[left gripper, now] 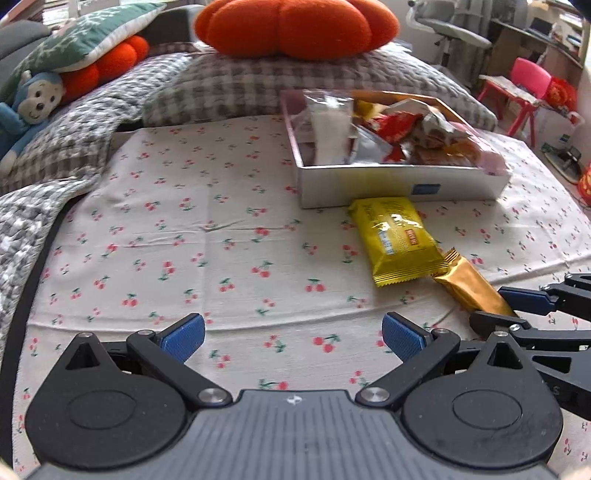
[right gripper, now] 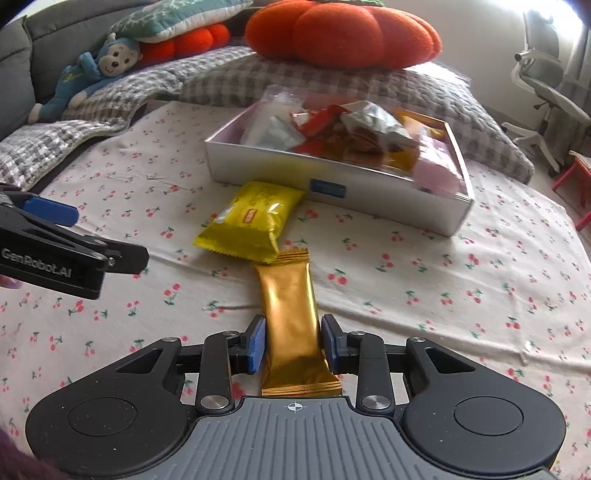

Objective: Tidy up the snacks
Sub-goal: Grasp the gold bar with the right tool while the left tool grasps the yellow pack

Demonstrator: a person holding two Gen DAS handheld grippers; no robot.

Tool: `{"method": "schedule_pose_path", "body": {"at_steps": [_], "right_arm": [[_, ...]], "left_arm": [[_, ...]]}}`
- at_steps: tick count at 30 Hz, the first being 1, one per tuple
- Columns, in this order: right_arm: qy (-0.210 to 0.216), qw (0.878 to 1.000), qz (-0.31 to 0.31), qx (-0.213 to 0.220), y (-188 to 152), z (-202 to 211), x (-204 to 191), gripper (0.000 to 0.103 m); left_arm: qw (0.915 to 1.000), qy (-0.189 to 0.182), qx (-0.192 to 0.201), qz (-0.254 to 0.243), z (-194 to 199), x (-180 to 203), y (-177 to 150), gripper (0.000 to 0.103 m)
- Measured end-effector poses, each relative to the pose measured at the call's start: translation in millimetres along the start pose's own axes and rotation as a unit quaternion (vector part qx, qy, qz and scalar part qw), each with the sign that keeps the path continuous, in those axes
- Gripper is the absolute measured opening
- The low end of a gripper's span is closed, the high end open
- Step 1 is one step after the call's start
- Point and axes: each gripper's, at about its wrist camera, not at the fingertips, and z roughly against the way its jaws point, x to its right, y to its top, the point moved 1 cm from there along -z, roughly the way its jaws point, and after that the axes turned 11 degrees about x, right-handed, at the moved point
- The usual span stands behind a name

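A gold snack bar (right gripper: 291,317) lies lengthwise on the cherry-print cloth between my right gripper's (right gripper: 293,341) blue pads, which press its sides. It also shows in the left wrist view (left gripper: 471,286). A yellow snack packet (right gripper: 253,221) lies just beyond it, against the front wall of a silver box (right gripper: 332,188) filled with several snack packets. In the left wrist view the yellow packet (left gripper: 397,240) and box (left gripper: 399,184) are ahead to the right. My left gripper (left gripper: 291,338) is open and empty over bare cloth, to the left of the right gripper (left gripper: 517,302).
Checked grey pillows (right gripper: 332,79), an orange pumpkin cushion (right gripper: 343,33) and a blue monkey toy (right gripper: 96,70) lie at the back of the bed. An office chair (right gripper: 550,92) and red stool (left gripper: 517,92) stand to the right, off the bed.
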Motion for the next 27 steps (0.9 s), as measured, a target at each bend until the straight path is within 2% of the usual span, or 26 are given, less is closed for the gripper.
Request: {"method": "schedule_pose_path", "body": {"at_steps": [7,12,22,24,27], "right_arm": [[-0.03,0.999,-0.024,-0.001,-8,7,36,0.029],[-0.044,0.998,-0.042,0.001,-12,10,61,0.029],[-0.039,0.997,-0.06,0.006,-17,13,86,0.032],[-0.035,0.997,-0.062,0.007,-18,13,89,0.035],[-0.029,0.997,-0.064,0.007,-18,13,95,0.039]], "left_arm": [[0.9998,-0.014,0.01,-0.008,-10,25,8,0.102],[0.9997,-0.017,0.014,0.013,-22,43,17,0.101],[0.9993,-0.001,0.014,0.035,-53,67,26,0.092],[0.9993,0.005,0.01,0.036,-58,70,25,0.087],[0.9993,0.017,0.02,0.029,-60,73,20,0.088]]}}
